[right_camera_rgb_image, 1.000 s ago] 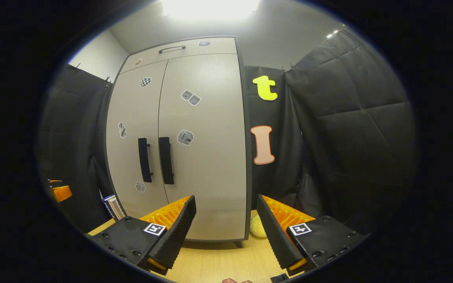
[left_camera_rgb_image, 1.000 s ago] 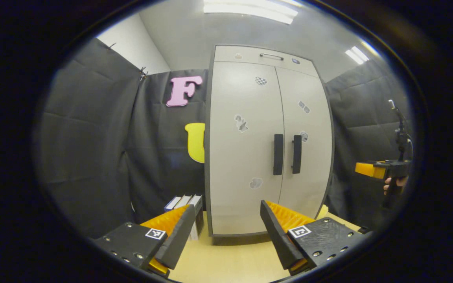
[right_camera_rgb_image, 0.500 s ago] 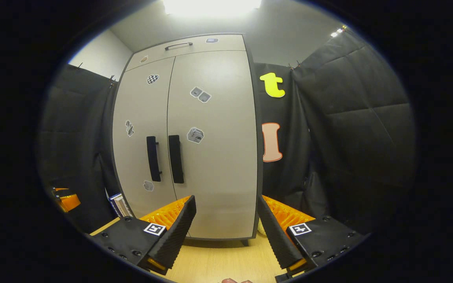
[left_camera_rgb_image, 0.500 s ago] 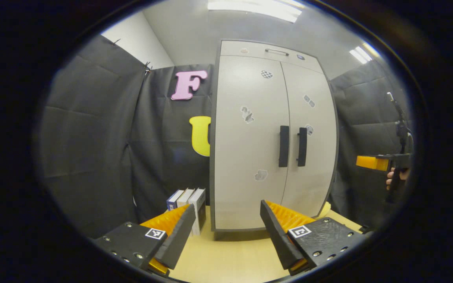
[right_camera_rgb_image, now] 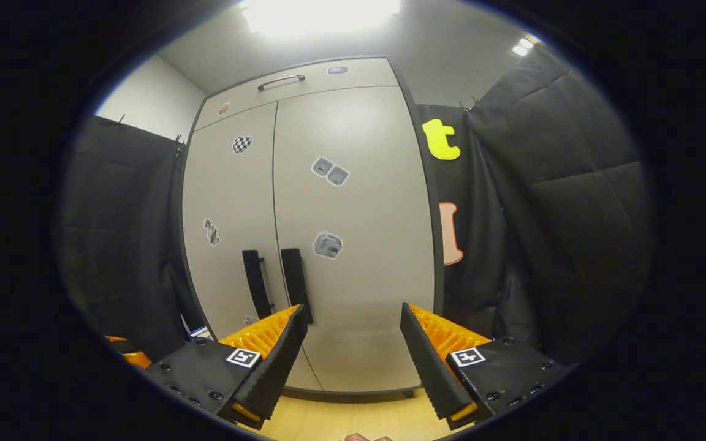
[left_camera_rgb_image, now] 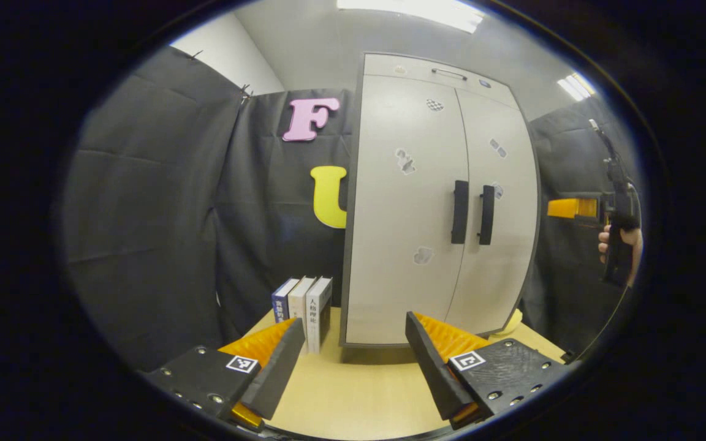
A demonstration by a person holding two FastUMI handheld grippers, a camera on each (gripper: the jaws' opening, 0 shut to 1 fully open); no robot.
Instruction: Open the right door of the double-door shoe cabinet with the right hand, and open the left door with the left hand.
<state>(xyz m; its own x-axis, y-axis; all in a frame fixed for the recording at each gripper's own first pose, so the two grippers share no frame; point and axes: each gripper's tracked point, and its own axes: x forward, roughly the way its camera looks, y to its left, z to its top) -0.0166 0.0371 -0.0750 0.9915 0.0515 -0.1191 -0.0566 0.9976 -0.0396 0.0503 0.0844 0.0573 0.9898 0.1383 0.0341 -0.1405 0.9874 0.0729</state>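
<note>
Both doors of the shoe cabinet are shut; my right gripper and left gripper gape wide, holding nothing. I risk clamping the left handle instead of the right handle, they sit so close

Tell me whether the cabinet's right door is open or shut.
Shut. The right door sits flush beside the left door, with only a thin seam between them.
</note>
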